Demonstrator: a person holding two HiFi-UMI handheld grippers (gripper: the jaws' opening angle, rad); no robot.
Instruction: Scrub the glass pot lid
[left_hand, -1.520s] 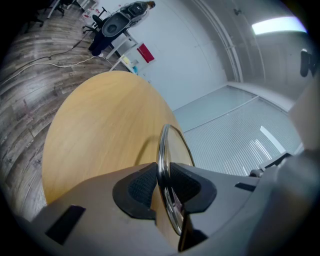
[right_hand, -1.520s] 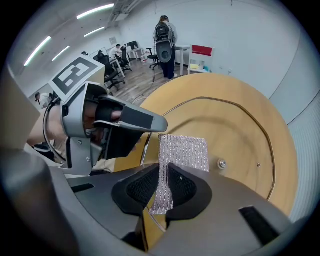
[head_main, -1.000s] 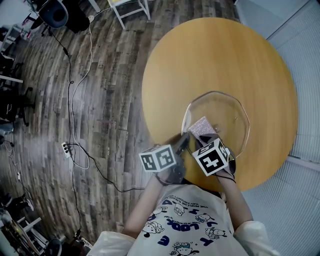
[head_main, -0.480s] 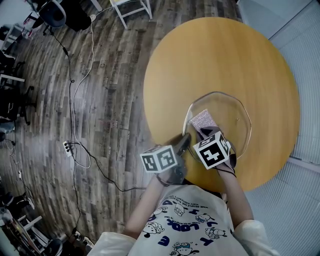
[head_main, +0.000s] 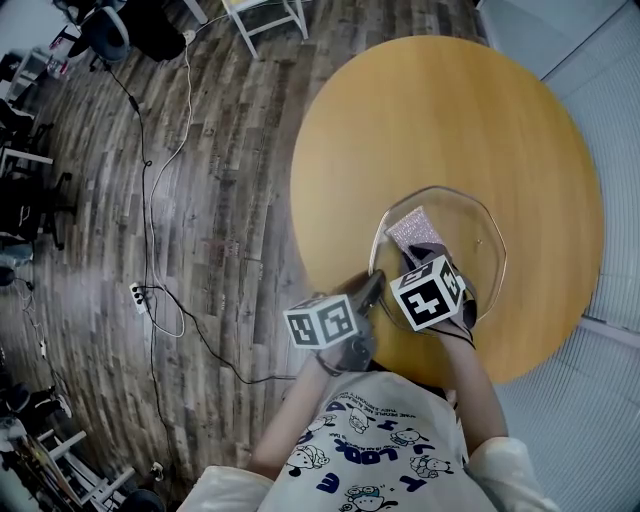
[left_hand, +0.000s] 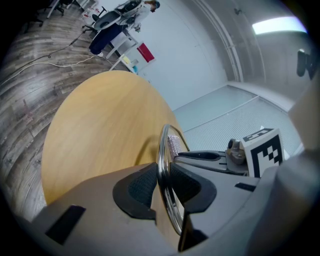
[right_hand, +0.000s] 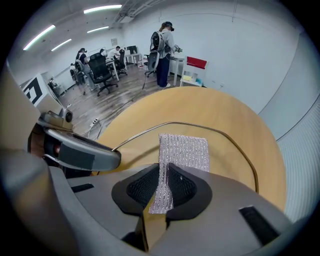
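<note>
The glass pot lid (head_main: 470, 240) lies over the near part of the round wooden table (head_main: 450, 110); its metal rim (left_hand: 162, 150) runs between the left jaws. My left gripper (head_main: 368, 288) is shut on that rim at the lid's near-left edge. A silvery scrubbing cloth (head_main: 412, 229) rests flat on the lid's left part. My right gripper (head_main: 424, 252) is shut on the cloth (right_hand: 182, 155), which sticks out ahead of the jaws over the glass. The lid's rim (right_hand: 200, 127) curves around it.
Wooden floor (head_main: 200, 200) with cables (head_main: 150, 160) and a power strip (head_main: 136, 297) lies left of the table. A white chair frame (head_main: 262, 18) stands beyond the table. Office chairs (right_hand: 102, 70) and people (right_hand: 162, 50) are far off in the room.
My right gripper has pushed the cloth a little further away across the lid. The left gripper still grips the rim in the same place.
</note>
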